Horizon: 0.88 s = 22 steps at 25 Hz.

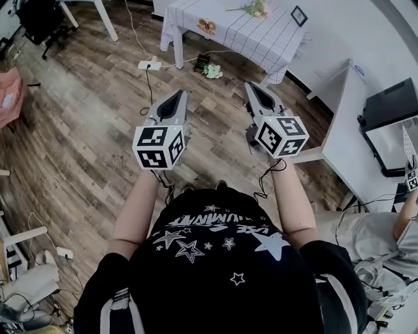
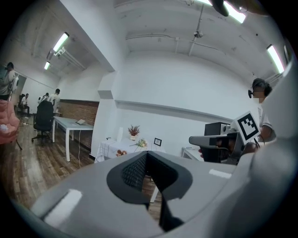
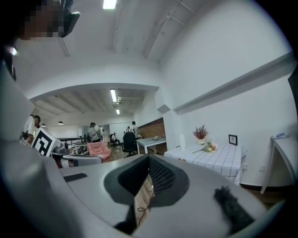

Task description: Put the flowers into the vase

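Standing well back from the table [image 1: 274,49], the person is holding the left gripper [image 1: 177,98] and the right gripper [image 1: 252,88] out in front, both with their fingers pressed together and nothing between them. The flowers [image 1: 256,8] are lying on the table top near its far edge, well apart from both grippers. The vase [image 3: 200,141], with some reddish sprigs in it, is standing just behind them by the wall.

To my eye the trouble is lying on the way over. A power strip [image 1: 149,64] is sitting on the floor [image 1: 85,130] with a cable [image 1: 147,88] trailing from it toward where the person is standing, and a foot catching it could be jolting the grippers. A second small bunch [image 1: 212,70] is lying on the boards just in front of the table, where it is risking being stepped on. The stems are looking thin and soft, so a hard squeeze is likely to be crushing them and a loose one letting them slip. The vase is looking small and light, so a stem pushed in at a slant could be tipping it or knocking the picture frame [image 1: 299,15] nearby.

The room is a large white open office with dark wooden boards and strip lights glowing overhead. A white desk [image 1: 353,124] is standing to the right, and other people [image 2: 55,97] are working farther back near a pink armchair [image 3: 98,149] and a black office chair [image 2: 43,118].
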Motion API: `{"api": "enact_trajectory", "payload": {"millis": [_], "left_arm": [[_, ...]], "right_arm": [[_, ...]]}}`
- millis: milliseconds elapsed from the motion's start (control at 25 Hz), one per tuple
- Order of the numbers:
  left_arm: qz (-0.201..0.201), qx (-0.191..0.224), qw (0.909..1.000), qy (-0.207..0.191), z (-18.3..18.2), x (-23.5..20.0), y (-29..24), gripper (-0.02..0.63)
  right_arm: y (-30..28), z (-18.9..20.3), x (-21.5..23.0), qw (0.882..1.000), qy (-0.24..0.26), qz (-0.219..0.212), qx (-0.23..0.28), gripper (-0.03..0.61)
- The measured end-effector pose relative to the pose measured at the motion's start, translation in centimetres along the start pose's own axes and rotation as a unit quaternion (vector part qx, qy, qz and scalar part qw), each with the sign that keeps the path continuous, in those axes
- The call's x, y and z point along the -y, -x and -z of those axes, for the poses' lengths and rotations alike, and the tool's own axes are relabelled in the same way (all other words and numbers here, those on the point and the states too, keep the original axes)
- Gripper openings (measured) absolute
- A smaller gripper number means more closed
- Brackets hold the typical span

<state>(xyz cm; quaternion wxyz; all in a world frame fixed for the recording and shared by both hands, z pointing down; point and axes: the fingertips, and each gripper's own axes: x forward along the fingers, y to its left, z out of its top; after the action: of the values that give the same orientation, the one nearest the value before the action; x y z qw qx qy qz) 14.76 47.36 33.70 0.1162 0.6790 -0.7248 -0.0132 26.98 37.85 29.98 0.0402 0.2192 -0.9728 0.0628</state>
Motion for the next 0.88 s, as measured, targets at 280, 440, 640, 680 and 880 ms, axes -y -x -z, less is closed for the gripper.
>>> {"api": "enact_trajectory", "payload": {"millis": [280, 440, 640, 680, 880], "left_arm": [[-0.009, -0.003, 0.9999, 0.005, 1.2, -3.3, 2.8, 0.009], [-0.018, -0.006, 0.9998, -0.001, 1.6, -4.6, 2.7, 0.009], [-0.042, -0.004, 0.9991, -0.004, 1.2, -7.2, 1.5, 0.009], [-0.049, -0.005, 0.9988, -0.003, 1.2, -8.0, 1.2, 0.009], [-0.071, -0.002, 0.9974, 0.005, 0.2, -11.1, -1.9, 0.009]], "right_arm": [[-0.7, 1.1, -3.0, 1.000, 0.007, 0.005, 0.002, 0.011], [-2.2, 2.2, -2.3, 1.000, -0.009, 0.009, -0.008, 0.011], [-5.7, 1.6, -1.0, 1.000, -0.018, -0.005, 0.005, 0.011], [-6.7, 1.5, -0.6, 1.000, -0.020, -0.007, 0.007, 0.011], [-11.2, 1.3, 1.7, 0.999, -0.029, -0.017, 0.009, 0.011]]}}
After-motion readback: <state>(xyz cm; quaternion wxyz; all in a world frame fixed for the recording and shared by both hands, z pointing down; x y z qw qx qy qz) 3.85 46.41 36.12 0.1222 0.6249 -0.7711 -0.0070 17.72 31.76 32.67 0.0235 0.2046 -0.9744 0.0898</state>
